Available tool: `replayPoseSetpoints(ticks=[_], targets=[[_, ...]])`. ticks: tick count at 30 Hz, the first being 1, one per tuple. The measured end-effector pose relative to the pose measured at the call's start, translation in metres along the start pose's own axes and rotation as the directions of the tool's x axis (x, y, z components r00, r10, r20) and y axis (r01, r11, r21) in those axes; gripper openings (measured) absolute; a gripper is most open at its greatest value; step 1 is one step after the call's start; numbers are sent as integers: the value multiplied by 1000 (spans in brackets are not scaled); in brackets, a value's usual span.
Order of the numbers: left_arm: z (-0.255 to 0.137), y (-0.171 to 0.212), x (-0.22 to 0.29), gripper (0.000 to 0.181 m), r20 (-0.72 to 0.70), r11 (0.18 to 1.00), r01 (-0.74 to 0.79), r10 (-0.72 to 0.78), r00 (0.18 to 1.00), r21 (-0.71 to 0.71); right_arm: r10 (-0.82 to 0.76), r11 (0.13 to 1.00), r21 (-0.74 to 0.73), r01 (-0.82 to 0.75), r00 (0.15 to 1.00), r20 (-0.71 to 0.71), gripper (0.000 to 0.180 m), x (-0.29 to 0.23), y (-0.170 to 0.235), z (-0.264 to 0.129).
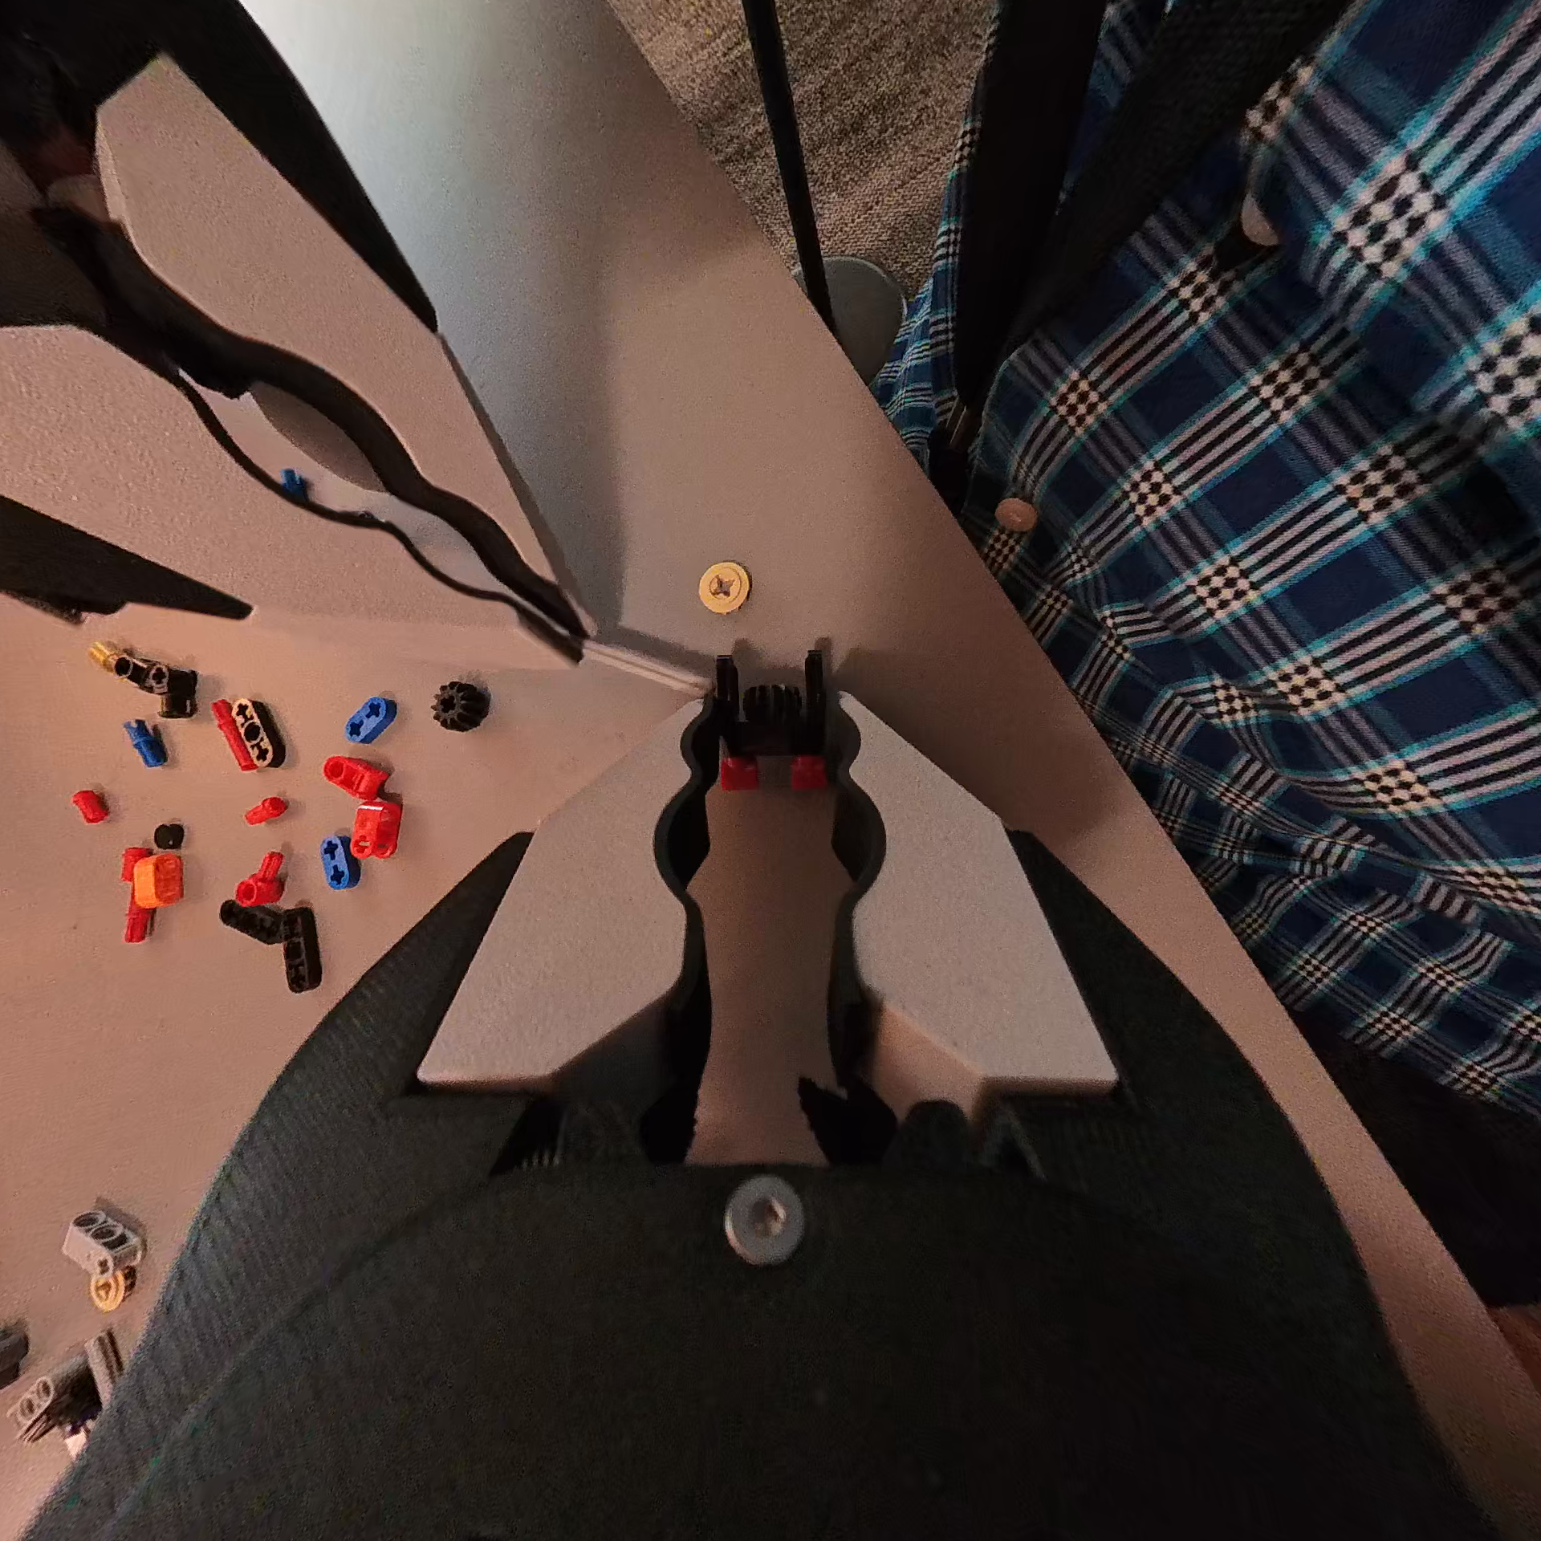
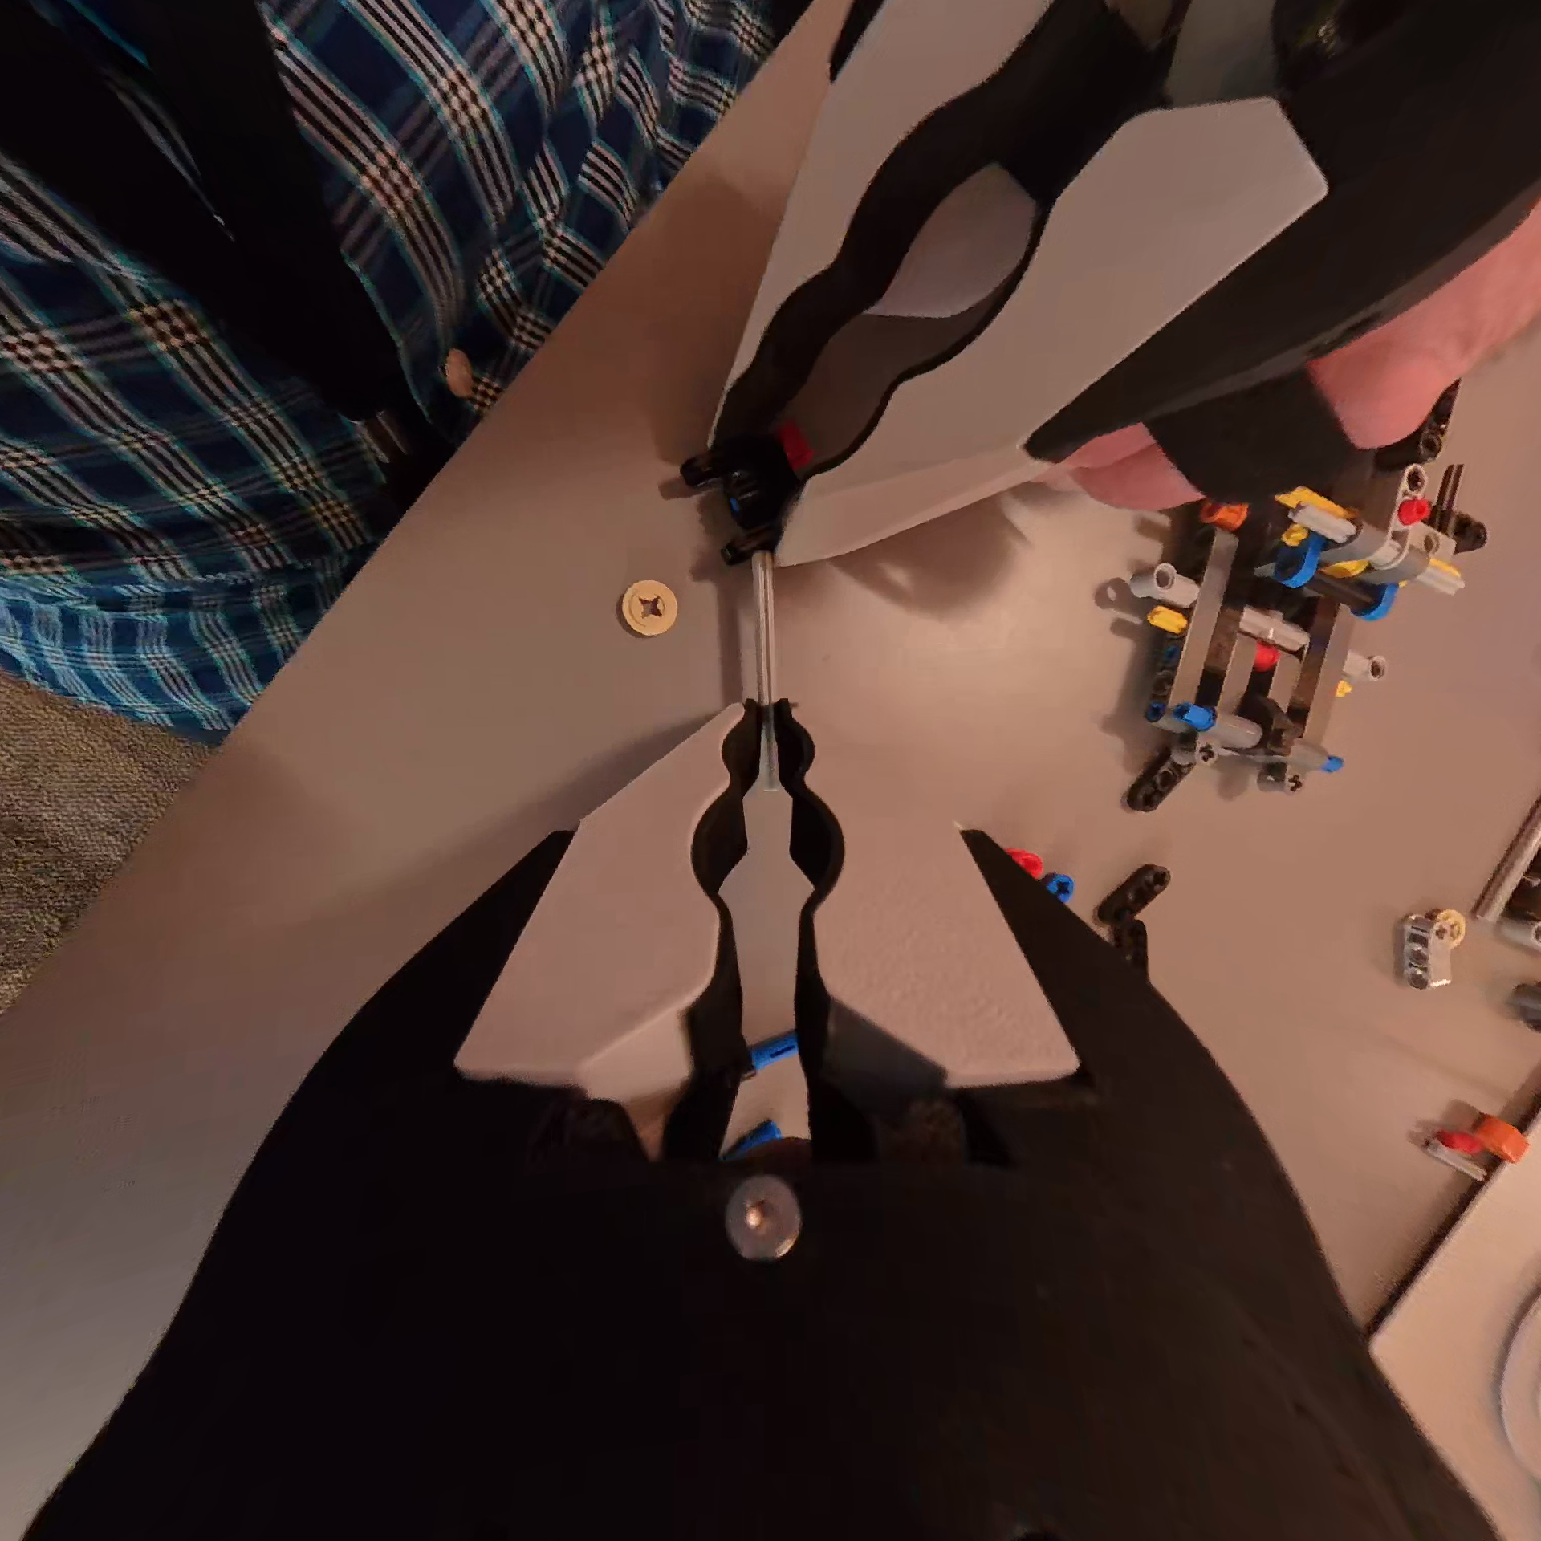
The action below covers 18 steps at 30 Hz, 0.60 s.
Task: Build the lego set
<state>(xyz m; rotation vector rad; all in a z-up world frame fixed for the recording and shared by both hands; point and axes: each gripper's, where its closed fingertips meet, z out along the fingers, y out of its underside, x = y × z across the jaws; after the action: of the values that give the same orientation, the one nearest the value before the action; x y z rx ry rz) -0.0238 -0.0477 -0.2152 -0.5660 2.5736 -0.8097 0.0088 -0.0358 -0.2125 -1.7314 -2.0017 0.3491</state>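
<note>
My left gripper (image 1: 771, 709) is shut on a small black assembly (image 1: 771, 734) with a black gear and two red pins, held just above the table. It also shows in the right wrist view (image 2: 746, 492). My right gripper (image 2: 765, 721) is shut on one end of a thin grey axle (image 2: 763, 634). The axle's far end touches the side of the black assembly. In the left wrist view the right gripper (image 1: 579, 638) comes in from the upper left, with the axle (image 1: 650, 665) pointing at the assembly.
A tan round piece (image 2: 650, 609) lies on the table next to the axle. Several loose red, blue and black pieces (image 1: 250, 800) and a black gear (image 1: 459, 705) lie to the left. A partly built chassis (image 2: 1276, 642) sits at right. A person's plaid shirt (image 1: 1251, 584) is at the table's edge.
</note>
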Motion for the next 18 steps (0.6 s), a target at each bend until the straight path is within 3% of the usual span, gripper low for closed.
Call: replayPoseSetpoints(ticks=[1,18], targets=[[0,0,0,22,-1,1000,-1,1,1000,1,-1,1000,5,1,1000,5,0,-2,0,-1],[6,0,7,23,-21,1000,-20,20,1000,6,-96,995,-20,98,993,64,0,-10,-2,7]])
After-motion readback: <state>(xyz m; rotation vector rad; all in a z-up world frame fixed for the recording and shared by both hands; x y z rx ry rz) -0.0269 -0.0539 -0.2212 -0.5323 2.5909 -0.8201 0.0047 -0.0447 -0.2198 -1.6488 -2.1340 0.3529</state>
